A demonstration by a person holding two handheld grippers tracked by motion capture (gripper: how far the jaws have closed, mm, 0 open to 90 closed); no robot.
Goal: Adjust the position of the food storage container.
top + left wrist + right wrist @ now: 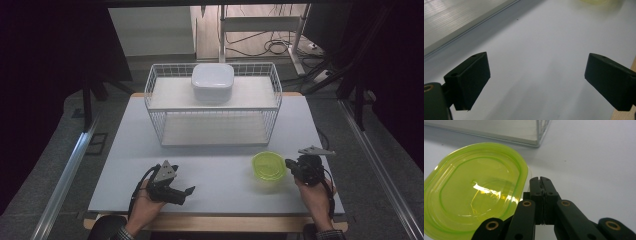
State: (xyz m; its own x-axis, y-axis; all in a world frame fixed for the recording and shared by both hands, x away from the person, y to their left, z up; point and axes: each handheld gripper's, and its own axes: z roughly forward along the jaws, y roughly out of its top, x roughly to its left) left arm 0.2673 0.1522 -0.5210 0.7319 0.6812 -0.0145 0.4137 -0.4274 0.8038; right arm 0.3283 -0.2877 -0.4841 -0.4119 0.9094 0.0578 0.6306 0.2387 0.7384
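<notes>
Just left of the right gripper (291, 165): a lime-green container (268, 166), lidded, sitting on the white table (120, 165). Jaws of this gripper pressing flat against each other with nothing visible between them, tips lying right beside the container's rim, seemingly just short of touching it. From the right gripper view, the lime-green container (474, 190) filling the space left of the clenched jaws, and the corner of the wire basket (537, 135) standing beyond and ahead of them.

Well off to the left of that, near the table's near edge: the left gripper (186, 192), resting in a hand (146, 209) and pointing toward the right gripper. Jaws standing wide apart, gripping nothing, bare tabletop showing between them in the left gripper view; a blurred yellow-green edge (599, 2) lying far ahead of them.

Beyond both grippers, at the far side of the table: the wire basket (212, 107), and sitting on its upper shelf, a white lidded box (212, 81).
</notes>
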